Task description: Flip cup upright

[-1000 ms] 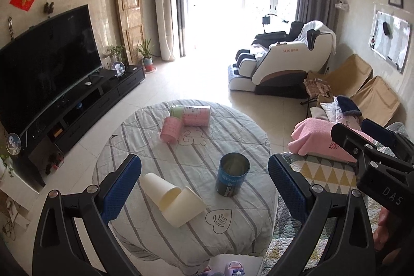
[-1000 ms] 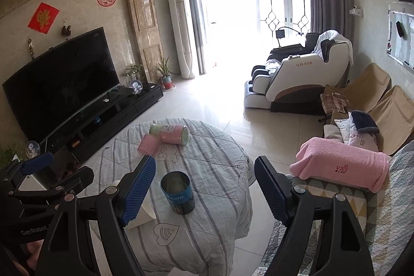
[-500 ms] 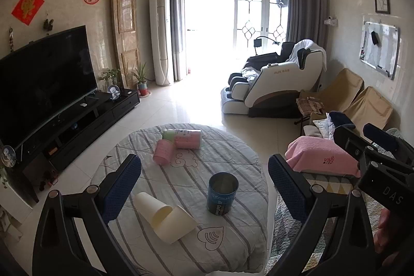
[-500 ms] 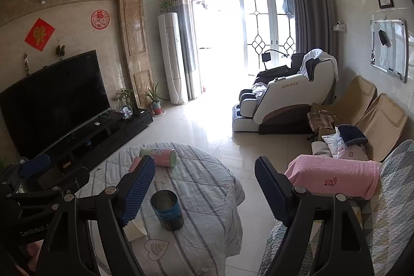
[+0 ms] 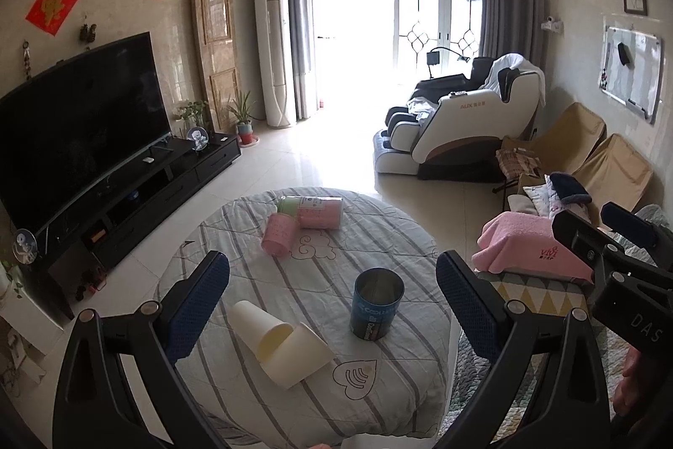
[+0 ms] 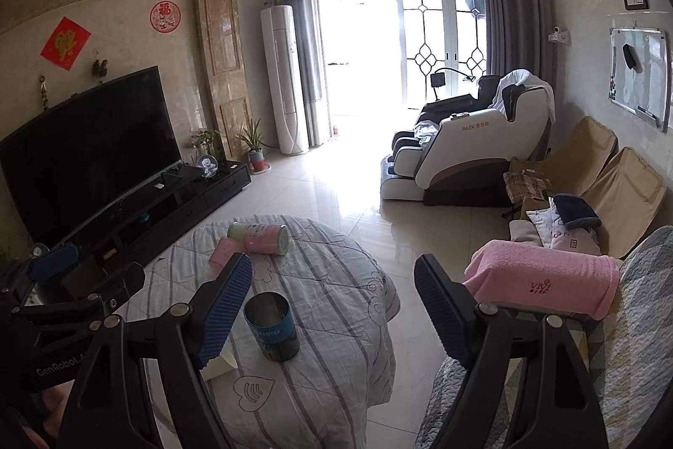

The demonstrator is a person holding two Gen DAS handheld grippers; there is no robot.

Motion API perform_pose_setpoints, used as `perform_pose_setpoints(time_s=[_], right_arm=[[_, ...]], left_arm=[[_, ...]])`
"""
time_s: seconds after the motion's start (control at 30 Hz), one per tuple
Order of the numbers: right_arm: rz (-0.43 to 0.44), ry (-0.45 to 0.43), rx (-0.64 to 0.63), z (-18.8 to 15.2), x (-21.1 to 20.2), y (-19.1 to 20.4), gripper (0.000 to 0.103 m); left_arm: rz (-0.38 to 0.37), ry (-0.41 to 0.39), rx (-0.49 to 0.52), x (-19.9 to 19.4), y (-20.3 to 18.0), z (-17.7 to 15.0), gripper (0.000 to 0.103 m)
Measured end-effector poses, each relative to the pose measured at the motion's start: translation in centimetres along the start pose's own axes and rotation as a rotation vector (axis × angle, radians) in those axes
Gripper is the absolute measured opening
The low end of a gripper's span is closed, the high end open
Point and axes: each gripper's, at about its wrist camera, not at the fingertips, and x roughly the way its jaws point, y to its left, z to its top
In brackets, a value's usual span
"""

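Observation:
Two cream paper cups [image 5: 277, 341] lie on their sides, one nested in the other, on the round table with a striped cloth [image 5: 378, 386]. In the right wrist view only a corner of the cups [image 6: 218, 365] shows behind my left finger. My left gripper [image 5: 332, 306] is open and empty, held above and short of the cups. My right gripper [image 6: 332, 314] is open and empty, over the table's right edge. A blue tin can [image 5: 376, 304] stands upright to the right of the cups; it also shows in the right wrist view [image 6: 271, 325].
A pink cup [image 5: 277, 234] and a pink-and-green can [image 5: 313, 211] lie on their sides at the table's far side. A TV stand [image 5: 139, 192] is to the left. A sofa with a pink towel [image 5: 530, 247] is to the right. A massage chair [image 5: 462, 125] stands behind.
Both grippers have tilted upward and drawn back a little, so the table sits lower in both views. The cups and cans have not moved.

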Motion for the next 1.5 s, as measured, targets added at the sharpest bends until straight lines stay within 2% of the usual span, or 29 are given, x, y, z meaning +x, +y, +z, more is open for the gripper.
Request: perform_pose_setpoints(time_s=[1.5], right_arm=[[-0.024, -0.011, -0.047, 0.11, 0.24, 0.35, 0.081]], left_arm=[[0.025, -0.035, 0.016, 0.28, -0.62, 0.38, 0.101]])
